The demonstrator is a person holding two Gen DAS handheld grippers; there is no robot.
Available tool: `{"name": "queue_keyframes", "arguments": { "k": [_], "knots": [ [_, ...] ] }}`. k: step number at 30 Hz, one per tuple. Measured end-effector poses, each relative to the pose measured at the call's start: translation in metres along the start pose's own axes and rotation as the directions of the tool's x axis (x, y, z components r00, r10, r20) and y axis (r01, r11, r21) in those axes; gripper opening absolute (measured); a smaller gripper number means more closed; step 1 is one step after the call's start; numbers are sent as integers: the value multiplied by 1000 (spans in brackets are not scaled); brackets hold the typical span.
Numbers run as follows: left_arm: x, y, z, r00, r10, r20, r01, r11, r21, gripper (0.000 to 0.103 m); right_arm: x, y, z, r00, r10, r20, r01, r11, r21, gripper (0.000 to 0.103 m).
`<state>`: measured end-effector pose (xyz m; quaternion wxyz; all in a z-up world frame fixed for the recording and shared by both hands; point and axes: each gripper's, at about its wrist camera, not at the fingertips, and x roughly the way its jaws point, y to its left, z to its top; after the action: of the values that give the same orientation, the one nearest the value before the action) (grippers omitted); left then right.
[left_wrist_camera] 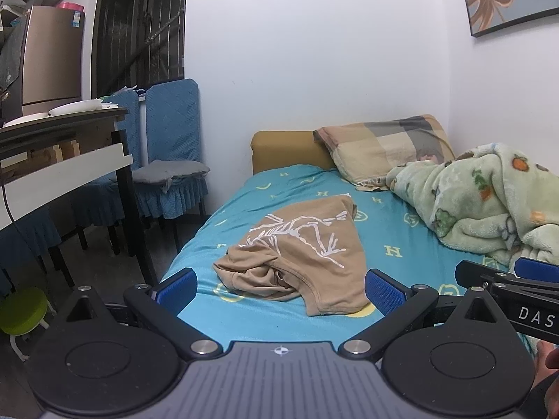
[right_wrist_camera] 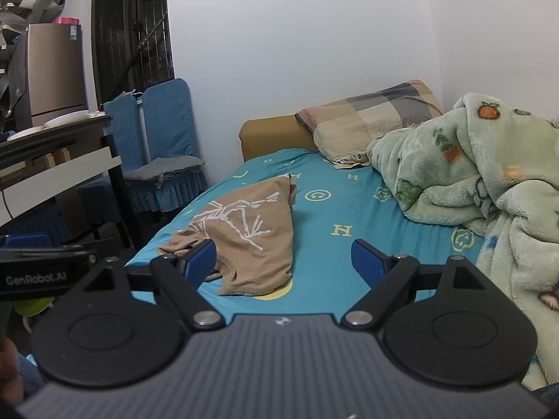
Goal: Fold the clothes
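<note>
Shirt [left_wrist_camera: 300,255] lies crumpled on bed [left_wrist_camera: 391,230], at 12 o'clock from left tongs [left_wrist_camera: 279,288], not yet spread. Folding not started, all steps remain. Left tongs wide, empty. Right tongs [right_wrist_camera: 283,262] wide, empty, shirt at 11 o'clock.

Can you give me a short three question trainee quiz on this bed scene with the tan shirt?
1. True or false: the left gripper is shut on the tan shirt.
2. The shirt lies on: A) blue sheet, B) green blanket, C) pillow.
3. Fill in: the shirt lies crumpled, not yet ____.

Key: 1 false, both it and the right gripper stand open; 2 A; 3 folded.
</note>
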<state>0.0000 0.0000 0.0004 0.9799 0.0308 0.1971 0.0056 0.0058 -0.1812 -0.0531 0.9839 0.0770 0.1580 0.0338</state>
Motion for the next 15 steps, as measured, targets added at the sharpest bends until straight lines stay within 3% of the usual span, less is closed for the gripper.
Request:
{"name": "queue_keyframes", "arguments": {
  "k": [15],
  "knots": [
    [6,-5,-13,1000,-2,9,2,1000,-2,103,-2,1,0,1000,-9,8,9,1000,-1,86]
  ]
}}
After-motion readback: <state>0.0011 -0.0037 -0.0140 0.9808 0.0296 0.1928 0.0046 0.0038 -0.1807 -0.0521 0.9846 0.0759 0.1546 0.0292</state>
